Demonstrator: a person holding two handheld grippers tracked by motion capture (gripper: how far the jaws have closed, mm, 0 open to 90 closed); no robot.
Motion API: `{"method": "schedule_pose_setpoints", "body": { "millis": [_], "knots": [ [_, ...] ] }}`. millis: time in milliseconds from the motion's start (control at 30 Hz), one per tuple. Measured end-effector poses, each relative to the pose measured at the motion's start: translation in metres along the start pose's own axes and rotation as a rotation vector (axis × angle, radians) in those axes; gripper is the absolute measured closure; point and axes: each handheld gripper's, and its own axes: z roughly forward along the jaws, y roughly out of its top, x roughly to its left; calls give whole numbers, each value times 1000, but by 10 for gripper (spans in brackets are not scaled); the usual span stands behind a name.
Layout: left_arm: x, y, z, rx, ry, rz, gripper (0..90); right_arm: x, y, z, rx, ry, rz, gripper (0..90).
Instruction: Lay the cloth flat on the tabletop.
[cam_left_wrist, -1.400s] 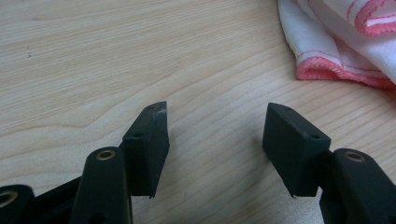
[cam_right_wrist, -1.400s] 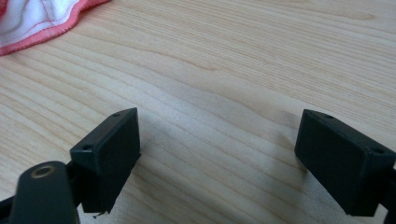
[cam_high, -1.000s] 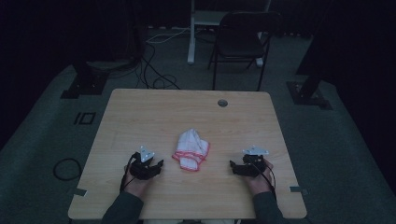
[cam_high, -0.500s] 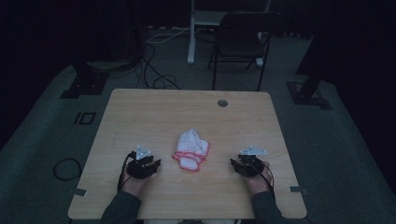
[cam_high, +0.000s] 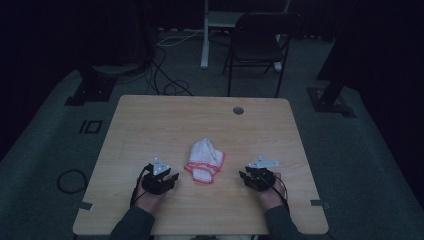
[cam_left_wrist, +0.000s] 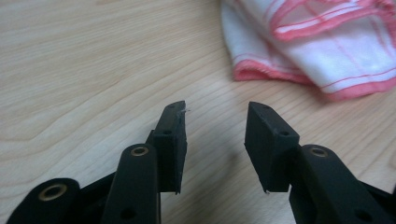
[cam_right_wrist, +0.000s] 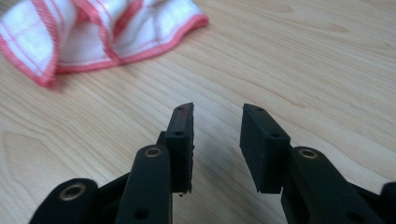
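Flanking crumpled white red-edged cloth (cam_high: 204, 160) on wooden table (cam_high: 150, 125) | left gripper (cam_left_wrist: 215, 116) jaws apart, just opening, empty | right gripper (cam_right_wrist: 215, 119) jaws apart, just closing, empty

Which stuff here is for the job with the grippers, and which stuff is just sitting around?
For the job:
- white cloth with pink edging, crumpled mid-table
- left gripper, open, empty
- right gripper, open, empty
- wooden table under the cloth

Just sitting around:
- black chair behind the table
- cables on the floor
- round hole near the table's far edge
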Motion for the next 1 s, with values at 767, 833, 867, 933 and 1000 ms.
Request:
{"method": "schedule_pose_setpoints", "body": {
  "millis": [767,833,867,933,1000],
  "knots": [
    [-27,18,0,-37,-30,91,557,20,19,8,-22,42,-43,642],
    [-29,19,1,-37,-35,94,558,22,20,9,-23,45,-46,647],
    [-30,19,1,-38,-35,98,558,23,20,10,-23,46,-50,650],
    [-32,21,2,-39,-39,101,559,25,23,10,-27,48,-55,655],
    [-35,22,3,-43,-45,110,560,26,25,11,-29,50,-61,661]
  ]
}}
